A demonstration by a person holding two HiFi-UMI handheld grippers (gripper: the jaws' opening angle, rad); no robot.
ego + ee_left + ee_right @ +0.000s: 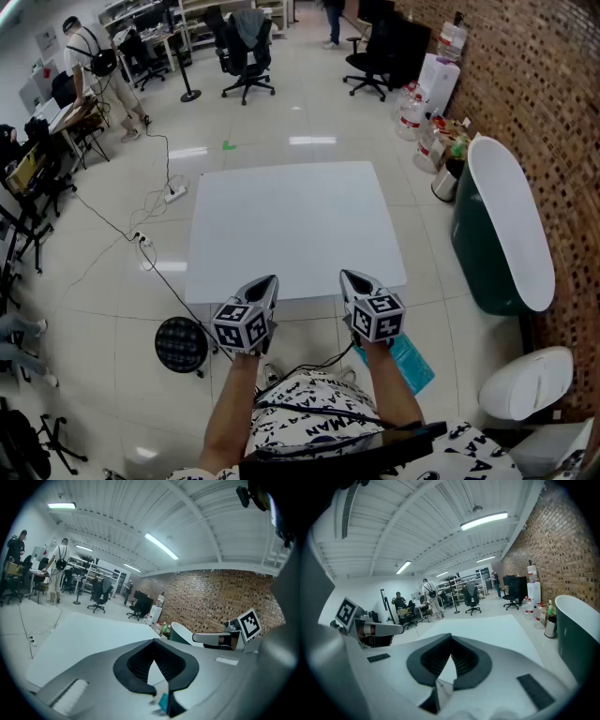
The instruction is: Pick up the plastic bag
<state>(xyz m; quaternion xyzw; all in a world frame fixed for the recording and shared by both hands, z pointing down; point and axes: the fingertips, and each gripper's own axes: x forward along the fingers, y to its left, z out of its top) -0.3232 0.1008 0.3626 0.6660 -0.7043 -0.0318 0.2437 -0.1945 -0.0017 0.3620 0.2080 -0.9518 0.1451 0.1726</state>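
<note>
Both forearms (pixel 389 389) reach forward from the torso, roughly parallel, wrists level. The left gripper (pixel 272 279) and right gripper (pixel 345 274) are side by side and apart, tips angled slightly toward each other.

Left gripper (pixel 153 642): jaws pressed together at the tips, nothing between them. Right gripper (pixel 451 637): the same, tips closed on nothing.

White table (pixel 291 216): directly ahead of both sets of tips, which hover at its near edge. From each gripper view the tabletop stretches away beyond the jaws.

Each gripper's marker cube (pixel 377 317) faces up toward the head camera.

Teal bag-like item (pixel 405 361): behind and below the right gripper, beside the right forearm and off the table. I cannot tell whether this is the plastic bag.
</note>
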